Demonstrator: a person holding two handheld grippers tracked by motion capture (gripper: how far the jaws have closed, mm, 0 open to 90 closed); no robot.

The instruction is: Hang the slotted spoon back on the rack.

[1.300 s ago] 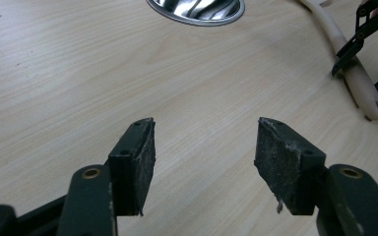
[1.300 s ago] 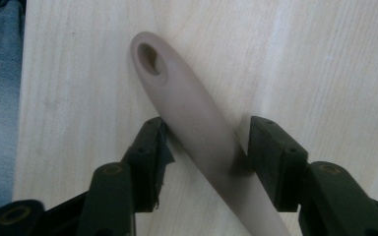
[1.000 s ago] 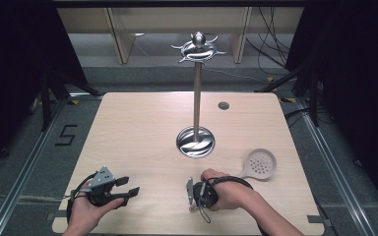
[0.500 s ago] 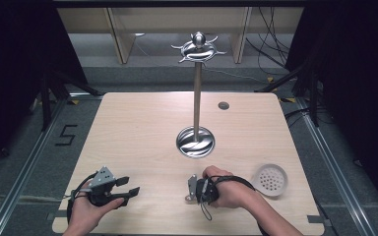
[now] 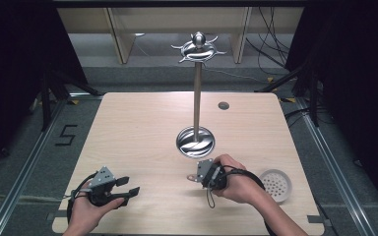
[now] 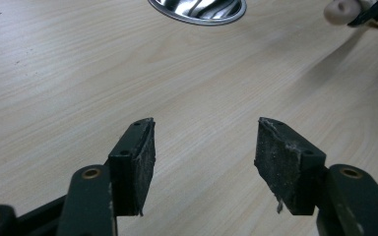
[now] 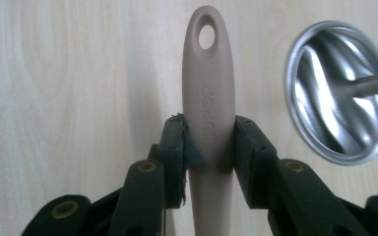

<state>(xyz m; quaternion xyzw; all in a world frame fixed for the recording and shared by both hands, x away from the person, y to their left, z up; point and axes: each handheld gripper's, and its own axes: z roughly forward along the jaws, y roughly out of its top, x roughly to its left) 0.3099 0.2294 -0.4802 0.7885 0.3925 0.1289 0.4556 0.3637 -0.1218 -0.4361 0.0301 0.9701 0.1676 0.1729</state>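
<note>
Two hand-held grippers are on the bench [image 5: 128, 128], one in each of your hands. Your left hand-held gripper [image 5: 128, 186] sits near the front left of the bench, and its jaws stand wide apart with nothing but bare wood between them; in the left gripper view both worn black pads [image 6: 139, 157] face each other across an open gap.

Your right hand-held gripper [image 5: 197, 176] is front and centre, just in front of the stand's base, and it's clamped on one thing: the beige handle [image 7: 209, 98] of a slotted spoon. In the right gripper view the jaws pinch that handle from both sides, with its tip and single hanging hole poking out beyond them. The spoon's round perforated head [image 5: 275, 184] lies at your right wrist, toward the front right of the bench.

One metal stand [image 5: 197, 88] rises from the middle of the bench: one shiny round base [image 5: 195, 142], one upright pole, one crown of hooks at the top. I can't count the hooks cleanly from here.

One small dark round spot [image 5: 223, 105] sits on the far side of the bench, well apart from everything else.
</note>
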